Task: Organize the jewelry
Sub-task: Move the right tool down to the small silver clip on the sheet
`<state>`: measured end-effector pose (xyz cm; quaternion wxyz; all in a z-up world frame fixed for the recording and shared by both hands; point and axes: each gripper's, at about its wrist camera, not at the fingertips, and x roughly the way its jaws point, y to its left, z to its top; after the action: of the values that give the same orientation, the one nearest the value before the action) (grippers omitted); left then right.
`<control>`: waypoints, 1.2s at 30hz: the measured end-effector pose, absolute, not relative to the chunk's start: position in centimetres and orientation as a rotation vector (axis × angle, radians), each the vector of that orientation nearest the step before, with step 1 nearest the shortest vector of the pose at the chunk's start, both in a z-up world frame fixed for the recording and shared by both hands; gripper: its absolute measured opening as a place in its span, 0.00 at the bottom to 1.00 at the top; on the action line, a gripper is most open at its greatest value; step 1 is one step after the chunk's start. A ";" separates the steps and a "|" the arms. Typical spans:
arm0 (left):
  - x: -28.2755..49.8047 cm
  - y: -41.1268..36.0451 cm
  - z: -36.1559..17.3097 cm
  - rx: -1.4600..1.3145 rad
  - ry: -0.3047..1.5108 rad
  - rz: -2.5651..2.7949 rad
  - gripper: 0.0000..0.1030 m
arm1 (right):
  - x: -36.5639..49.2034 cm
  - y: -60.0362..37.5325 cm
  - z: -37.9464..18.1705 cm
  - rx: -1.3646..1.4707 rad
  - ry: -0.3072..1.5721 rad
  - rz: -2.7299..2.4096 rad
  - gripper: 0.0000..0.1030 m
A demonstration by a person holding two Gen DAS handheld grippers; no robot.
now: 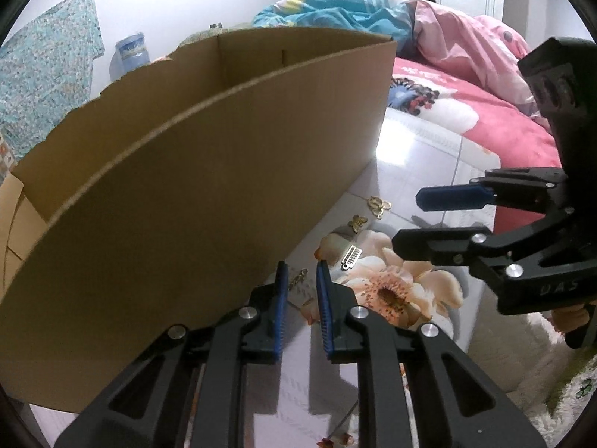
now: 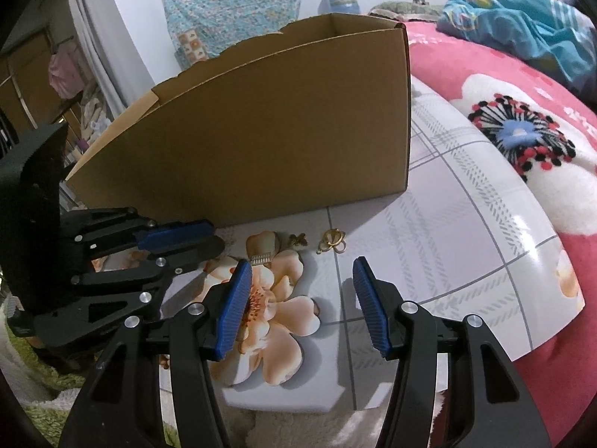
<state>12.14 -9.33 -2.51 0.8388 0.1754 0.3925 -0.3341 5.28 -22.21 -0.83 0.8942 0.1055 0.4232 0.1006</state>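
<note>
One cardboard box (image 1: 209,171) sitting open, four small jewelry pieces (image 1: 378,205) lying beside it, two grippers (image 1: 301,272) hovering.

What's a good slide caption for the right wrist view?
Right gripper open above flowered tabletop, gold earrings and silver clip lying before cardboard box, left gripper alongside.
</note>
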 end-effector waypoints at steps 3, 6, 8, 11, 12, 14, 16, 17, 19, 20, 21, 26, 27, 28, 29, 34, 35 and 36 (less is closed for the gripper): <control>12.4 -9.2 -3.2 0.364 0.835 -0.704 0.15 | 5.4 -22.3 -1.0 0.224 0.880 0.210 0.51; 12.6 -9.1 -3.2 0.355 0.831 -0.709 0.14 | 5.6 -22.5 -1.2 0.228 0.885 0.210 0.51; 12.6 -9.2 -3.2 0.353 0.832 -0.715 0.14 | 5.7 -22.5 -1.2 0.231 0.884 0.210 0.51; 12.2 -9.3 -3.2 0.378 0.822 -0.734 0.06 | 5.6 -22.6 -1.2 0.236 0.880 0.208 0.51; 12.1 -9.4 -3.2 0.389 0.817 -0.737 0.05 | 5.5 -22.7 -1.2 0.238 0.879 0.207 0.51; 11.8 -9.5 -3.2 0.408 0.808 -0.739 0.00 | 5.4 -22.9 -1.1 0.240 0.877 0.204 0.51; 11.6 -9.6 -3.2 0.420 0.801 -0.734 0.00 | 5.3 -23.0 -1.1 0.242 0.875 0.202 0.51; 11.6 -9.6 -3.2 0.419 0.800 -0.731 0.00 | 5.2 -23.0 -1.0 0.243 0.873 0.202 0.51; 11.5 -9.3 -3.1 0.403 0.800 -0.726 0.00 | 5.1 -23.1 -0.9 0.240 0.869 0.202 0.51; 11.5 -9.1 -3.0 0.391 0.799 -0.726 0.00 | 5.0 -23.1 -0.8 0.239 0.867 0.202 0.51; 11.4 -8.8 -2.8 0.373 0.799 -0.729 0.00 | 5.0 -23.2 -0.8 0.238 0.867 0.202 0.51; 10.9 -7.6 -2.2 0.318 0.810 -0.727 0.00 | 4.8 -23.3 -0.8 0.236 0.872 0.196 0.51; 10.7 -7.2 -2.0 0.307 0.809 -0.725 0.00 | 4.8 -23.2 -0.7 0.236 0.872 0.196 0.51; 10.6 -7.0 -1.8 0.299 0.808 -0.724 0.00 | 4.8 -23.2 -0.7 0.235 0.872 0.198 0.51; 10.5 -6.6 -1.6 0.291 0.806 -0.719 0.00 | 4.8 -23.0 -0.7 0.233 0.871 0.202 0.51; 10.0 -5.5 -0.9 0.242 0.800 -0.711 0.00 | 4.9 -22.2 -0.4 0.215 0.867 0.223 0.51; 9.9 -5.3 -0.7 0.233 0.799 -0.710 0.00 | 4.9 -22.1 -0.3 0.212 0.865 0.227 0.51; 9.8 -5.1 -0.4 0.222 0.795 -0.709 0.00 | 4.9 -22.0 -0.3 0.207 0.863 0.232 0.51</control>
<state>9.81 -5.09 -0.39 0.8555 0.1058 0.3784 -0.3371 4.93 -21.98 -0.25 0.8967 0.0998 0.4164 0.1118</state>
